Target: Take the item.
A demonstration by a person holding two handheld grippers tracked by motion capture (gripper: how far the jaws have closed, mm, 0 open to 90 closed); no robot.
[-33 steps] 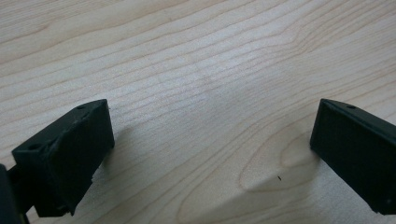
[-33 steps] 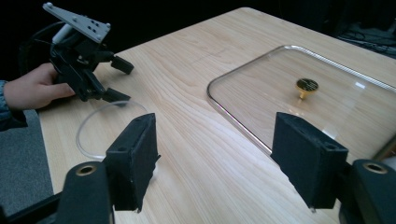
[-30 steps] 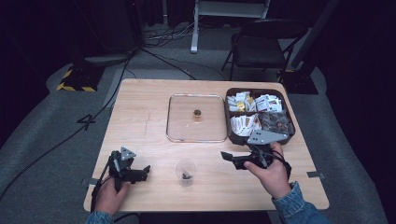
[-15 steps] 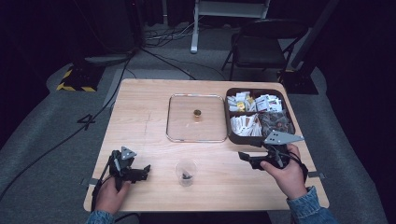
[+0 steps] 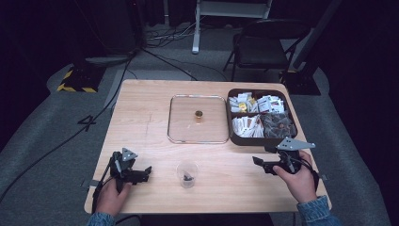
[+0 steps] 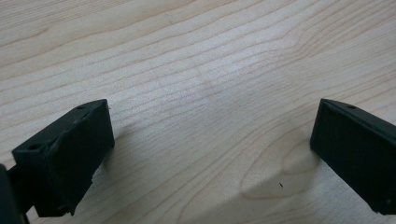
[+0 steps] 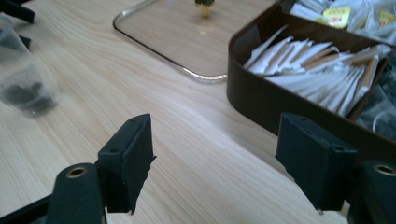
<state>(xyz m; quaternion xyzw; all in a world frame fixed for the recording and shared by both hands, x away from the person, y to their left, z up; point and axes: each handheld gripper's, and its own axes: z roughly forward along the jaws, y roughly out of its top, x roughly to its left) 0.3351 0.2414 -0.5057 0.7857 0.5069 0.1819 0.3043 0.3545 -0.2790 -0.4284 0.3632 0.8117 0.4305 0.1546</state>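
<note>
Pale wood table [image 5: 150, 117], grey floor [image 5: 42, 141], dark room, both tools released, left tool [image 5: 141, 174], right tool [image 5: 261, 165]

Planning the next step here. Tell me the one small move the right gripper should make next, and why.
Probably ease the right gripper forward and left toward the clear cup. Its jaws stand wide open with nothing between them, the cup sits upright on the table ahead of them, apart from both grippers, and the brown box lies just beside that path.

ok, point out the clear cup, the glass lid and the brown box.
clear cup [image 5: 187, 174]: high view, cup body.
glass lid [image 5: 211, 132]: high view, bare pane near its front edge.
brown box [image 7: 261, 100]: right gripper view, outer side wall.
</note>
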